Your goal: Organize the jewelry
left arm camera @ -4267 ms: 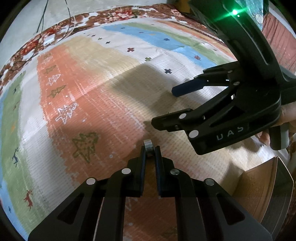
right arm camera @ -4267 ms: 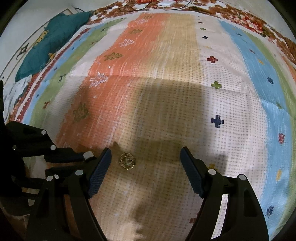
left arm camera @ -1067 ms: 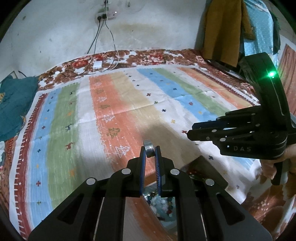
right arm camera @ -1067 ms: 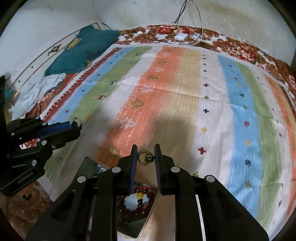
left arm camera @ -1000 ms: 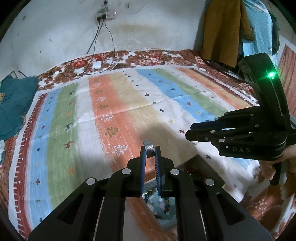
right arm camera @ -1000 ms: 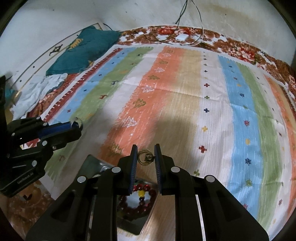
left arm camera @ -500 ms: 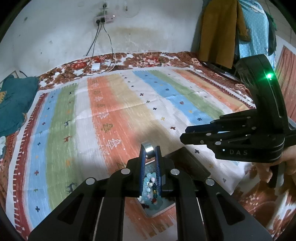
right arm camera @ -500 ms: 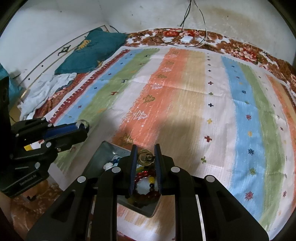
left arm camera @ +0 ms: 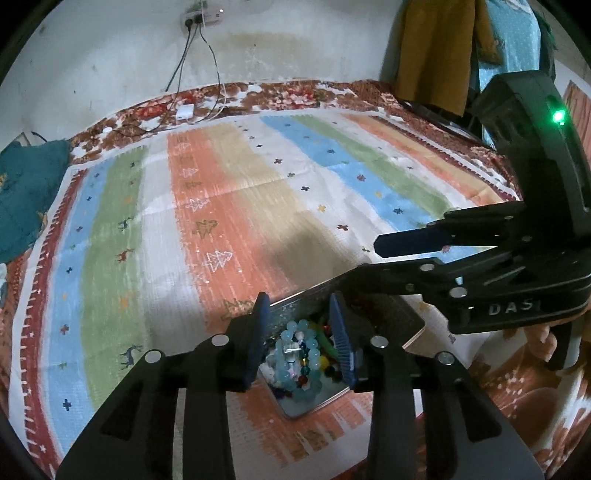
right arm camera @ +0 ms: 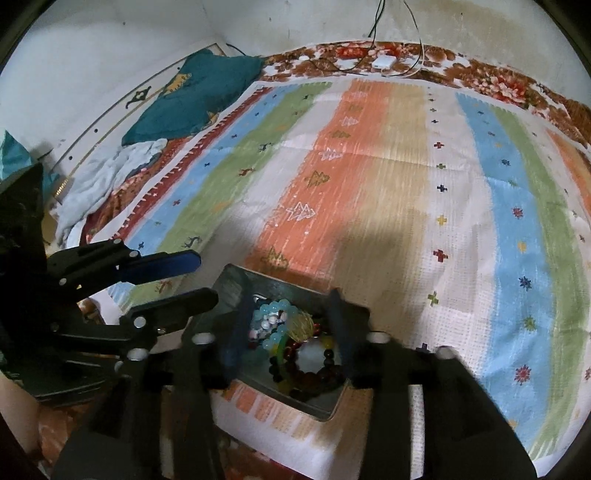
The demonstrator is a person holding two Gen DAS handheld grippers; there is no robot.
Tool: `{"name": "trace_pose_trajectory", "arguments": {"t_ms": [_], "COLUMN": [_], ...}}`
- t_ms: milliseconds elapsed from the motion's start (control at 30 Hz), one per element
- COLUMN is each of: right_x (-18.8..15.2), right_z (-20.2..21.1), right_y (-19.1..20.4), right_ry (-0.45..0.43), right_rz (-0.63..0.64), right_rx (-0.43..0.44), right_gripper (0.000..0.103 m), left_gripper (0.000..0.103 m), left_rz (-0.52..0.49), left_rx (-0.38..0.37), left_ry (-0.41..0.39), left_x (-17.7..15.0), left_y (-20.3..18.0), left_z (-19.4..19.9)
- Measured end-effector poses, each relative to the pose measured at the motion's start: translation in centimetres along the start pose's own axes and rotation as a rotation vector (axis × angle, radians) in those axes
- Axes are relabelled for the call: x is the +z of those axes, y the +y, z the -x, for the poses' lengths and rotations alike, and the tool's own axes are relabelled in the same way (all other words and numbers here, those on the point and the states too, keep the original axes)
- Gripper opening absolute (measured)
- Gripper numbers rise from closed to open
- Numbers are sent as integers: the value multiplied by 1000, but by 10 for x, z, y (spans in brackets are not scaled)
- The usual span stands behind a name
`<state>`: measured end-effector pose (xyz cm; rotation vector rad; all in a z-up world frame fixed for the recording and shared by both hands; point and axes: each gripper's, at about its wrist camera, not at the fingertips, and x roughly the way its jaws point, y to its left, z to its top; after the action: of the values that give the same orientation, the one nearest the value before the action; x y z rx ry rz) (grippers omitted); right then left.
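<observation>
A metal jewelry tin (left arm camera: 402, 321) (right arm camera: 258, 284) sits on the striped blanket, filled with bead bracelets. My left gripper (left arm camera: 301, 332) is open and empty right above it; a silver ring (left arm camera: 290, 349) lies on a pale blue bead bracelet (left arm camera: 312, 371) below. My right gripper (right arm camera: 286, 328) is open and empty over the tin too; a gold wire ornament (right arm camera: 301, 321) rests on the beads beside a dark red bracelet (right arm camera: 314, 376). Each gripper shows in the other's view, right (left arm camera: 413, 251) and left (right arm camera: 177, 280).
The striped blanket (left arm camera: 229, 206) (right arm camera: 388, 177) covers a bed. A teal pillow (right arm camera: 192, 96) and pale cloth (right arm camera: 107, 181) lie at the left edge. A wall socket with cables (left arm camera: 201, 18) and hanging clothes (left arm camera: 436, 48) stand behind the bed.
Both grippers have opened over the tin. The silver ring has dropped from the left one and the gold ornament from the right one onto the beads.
</observation>
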<state>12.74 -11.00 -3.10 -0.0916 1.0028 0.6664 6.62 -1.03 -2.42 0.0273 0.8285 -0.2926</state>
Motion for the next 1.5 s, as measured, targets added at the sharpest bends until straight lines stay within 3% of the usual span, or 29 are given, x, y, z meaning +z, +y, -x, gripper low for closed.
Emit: {"name": "trace_pose_trajectory", "arguments": {"t_ms": [267,433,700,967,1233,1500], "right_x": [-10,-18,-35,-56,-71,-77], "right_z": [20,31,41,55,68,78], "right_y": [-8,-10,-18,-5,9,9], "right_ry": [-50,-84,-101,-153,-210,-259], "right_rz": [-20,-14,-41,16,71,49], "right_rx": [-35,-86,-114,-144,-157,-166], "right_gripper": [56,63,82,97,98,98], "left_gripper": [53,77,96,97,97,97], "left_rz": [20,21,17,34,45,29], "left_rx": [12,30,82,107,154,166], "left_ry": [-27,-36,-20,-7,-48,-81], "left_x": [-7,-10,-19,-30,-38,-41], "left_y": [-2,-4,-7,-10,-17,-25], "left_z": [15,19,25,34,46,51]}}
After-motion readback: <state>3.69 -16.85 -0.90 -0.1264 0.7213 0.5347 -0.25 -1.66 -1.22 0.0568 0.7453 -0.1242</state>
